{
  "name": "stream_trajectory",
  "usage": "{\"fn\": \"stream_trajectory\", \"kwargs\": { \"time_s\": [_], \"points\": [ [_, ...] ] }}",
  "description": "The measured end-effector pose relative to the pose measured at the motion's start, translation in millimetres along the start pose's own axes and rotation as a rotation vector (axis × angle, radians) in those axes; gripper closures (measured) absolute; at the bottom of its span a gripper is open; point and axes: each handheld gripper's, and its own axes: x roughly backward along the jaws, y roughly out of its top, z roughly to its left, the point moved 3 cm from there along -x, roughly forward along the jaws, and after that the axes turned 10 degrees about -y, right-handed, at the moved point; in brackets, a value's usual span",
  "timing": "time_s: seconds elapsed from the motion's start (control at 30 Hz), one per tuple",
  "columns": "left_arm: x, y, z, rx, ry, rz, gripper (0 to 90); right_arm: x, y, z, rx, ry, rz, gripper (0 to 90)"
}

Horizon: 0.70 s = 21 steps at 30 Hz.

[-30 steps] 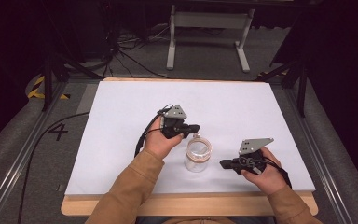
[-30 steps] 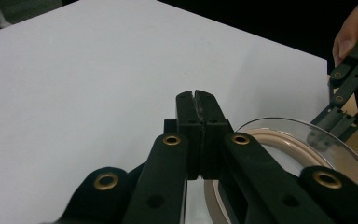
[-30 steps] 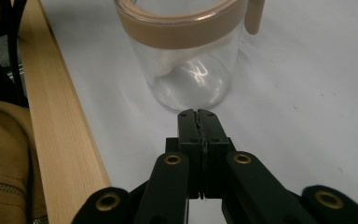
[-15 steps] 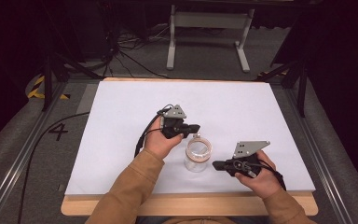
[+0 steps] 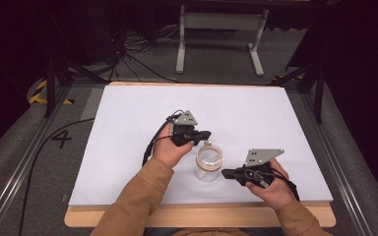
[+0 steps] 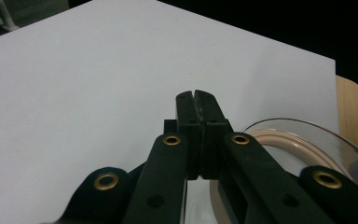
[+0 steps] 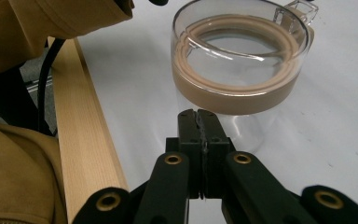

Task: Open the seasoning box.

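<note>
Glass jar [image 5: 209, 162] (one, lidded), two grippers, left [image 5: 203, 134], right [image 5: 226, 173], jaws clenched, empty

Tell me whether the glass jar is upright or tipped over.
Upright. The glass jar stands on the white table, its tan-ringed mouth facing up; the right gripper view shows its rim level above its clear body.

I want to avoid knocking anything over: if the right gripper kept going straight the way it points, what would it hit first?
Most likely the glass jar. The right gripper, jaws shut and empty, aims at the jar's clear wall just under its tan seal ring, with only bare white table between. How wide the gap is remains hard to judge.
</note>
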Motion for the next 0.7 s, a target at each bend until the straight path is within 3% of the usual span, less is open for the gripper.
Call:
{"fn": "stream_trajectory", "kwargs": {
  "time_s": [0.7],
  "points": [
    [-2.0, -1.3, 1.3, -0.002, 0.008, -0.002, 90.0, -2.6, 3.0, -0.6, -0.032, 0.002, -0.011, 90.0]
  ]
}}
